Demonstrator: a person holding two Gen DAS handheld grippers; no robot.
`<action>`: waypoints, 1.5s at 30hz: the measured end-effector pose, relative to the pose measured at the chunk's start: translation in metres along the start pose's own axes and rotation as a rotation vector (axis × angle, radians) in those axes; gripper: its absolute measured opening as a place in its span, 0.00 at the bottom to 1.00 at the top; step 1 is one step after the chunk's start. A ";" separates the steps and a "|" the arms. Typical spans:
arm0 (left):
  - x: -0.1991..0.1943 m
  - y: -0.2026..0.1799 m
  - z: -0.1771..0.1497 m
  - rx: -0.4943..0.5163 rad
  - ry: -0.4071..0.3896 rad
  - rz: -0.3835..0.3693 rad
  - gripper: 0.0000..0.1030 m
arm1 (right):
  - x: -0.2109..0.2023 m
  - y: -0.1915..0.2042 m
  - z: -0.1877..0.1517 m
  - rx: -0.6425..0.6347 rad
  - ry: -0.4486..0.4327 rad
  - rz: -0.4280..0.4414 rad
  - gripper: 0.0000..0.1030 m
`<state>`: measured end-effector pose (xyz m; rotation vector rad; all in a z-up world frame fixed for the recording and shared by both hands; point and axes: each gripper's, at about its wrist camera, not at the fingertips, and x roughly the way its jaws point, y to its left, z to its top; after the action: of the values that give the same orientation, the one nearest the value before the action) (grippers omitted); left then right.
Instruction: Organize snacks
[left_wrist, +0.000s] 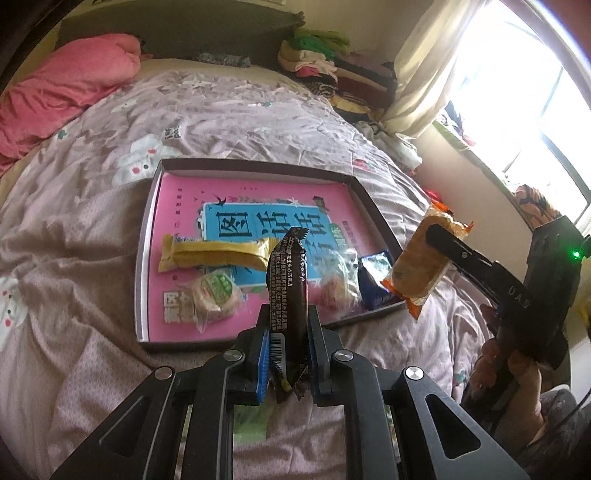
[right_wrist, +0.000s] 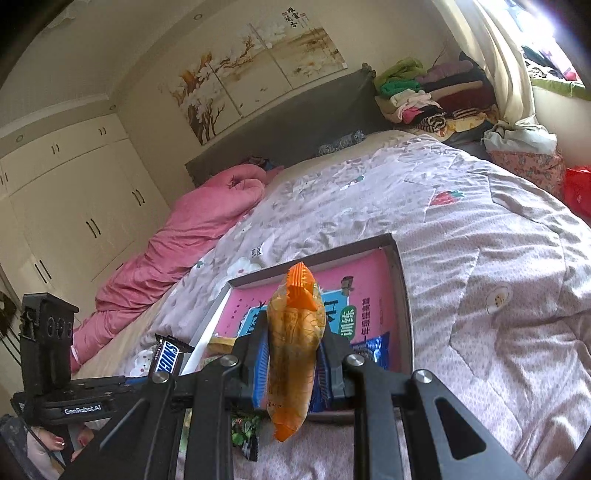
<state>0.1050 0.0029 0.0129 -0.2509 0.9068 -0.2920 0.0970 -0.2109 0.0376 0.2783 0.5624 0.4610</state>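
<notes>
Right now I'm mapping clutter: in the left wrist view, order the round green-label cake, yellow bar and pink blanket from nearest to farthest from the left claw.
1. Round green-label cake, in the tray's near-left part.
2. Yellow bar, lying just behind it.
3. Pink blanket, far left by the headboard.

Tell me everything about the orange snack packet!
The orange snack packet is a clear plastic wrapper with crimped orange ends, showing a golden-brown cake or biscuit inside. It stands upright in the air above the bed, pinched around its middle by the right gripper. Behind it lies the shallow box of snacks.
</notes>
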 end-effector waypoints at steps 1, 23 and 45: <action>0.001 -0.001 0.002 0.003 -0.002 0.002 0.16 | 0.002 -0.001 0.001 0.003 0.000 0.003 0.22; 0.019 -0.002 0.017 -0.002 0.001 0.013 0.16 | 0.010 -0.001 0.010 -0.009 -0.016 0.000 0.22; 0.051 0.005 0.018 -0.013 0.039 0.023 0.16 | 0.022 -0.021 0.012 0.060 0.005 -0.018 0.22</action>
<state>0.1501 -0.0085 -0.0156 -0.2470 0.9502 -0.2708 0.1276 -0.2198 0.0295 0.3291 0.5835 0.4277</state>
